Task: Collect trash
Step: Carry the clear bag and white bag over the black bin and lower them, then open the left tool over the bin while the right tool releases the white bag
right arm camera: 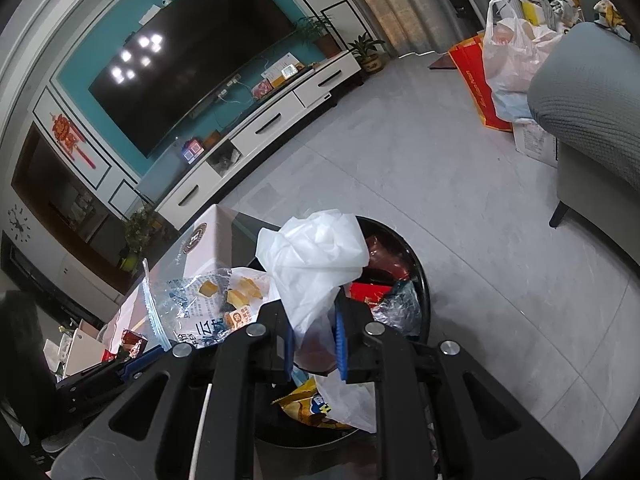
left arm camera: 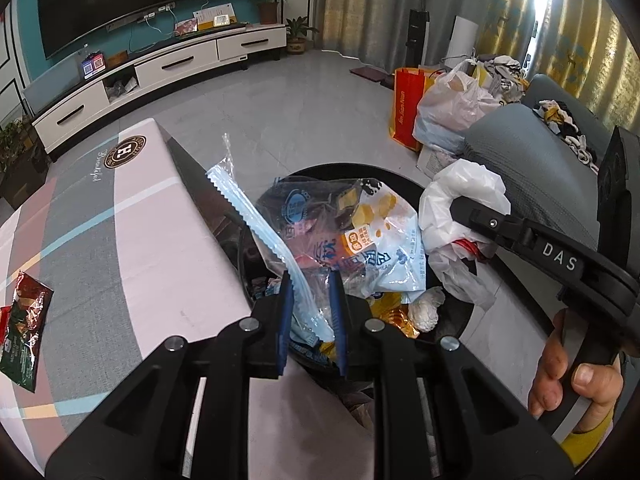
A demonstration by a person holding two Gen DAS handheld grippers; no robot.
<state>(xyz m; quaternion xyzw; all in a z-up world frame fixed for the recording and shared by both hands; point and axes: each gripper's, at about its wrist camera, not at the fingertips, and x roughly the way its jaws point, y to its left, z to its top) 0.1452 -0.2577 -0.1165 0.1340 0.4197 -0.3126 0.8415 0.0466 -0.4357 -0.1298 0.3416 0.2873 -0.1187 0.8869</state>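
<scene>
Left gripper: clamped on clear wrapper, frame centre, over bin. Right gripper: clamped on white bag, above the bin. Red wrapper: on table, lower left.

table: red-green wrapper; floor: black bin
</scene>
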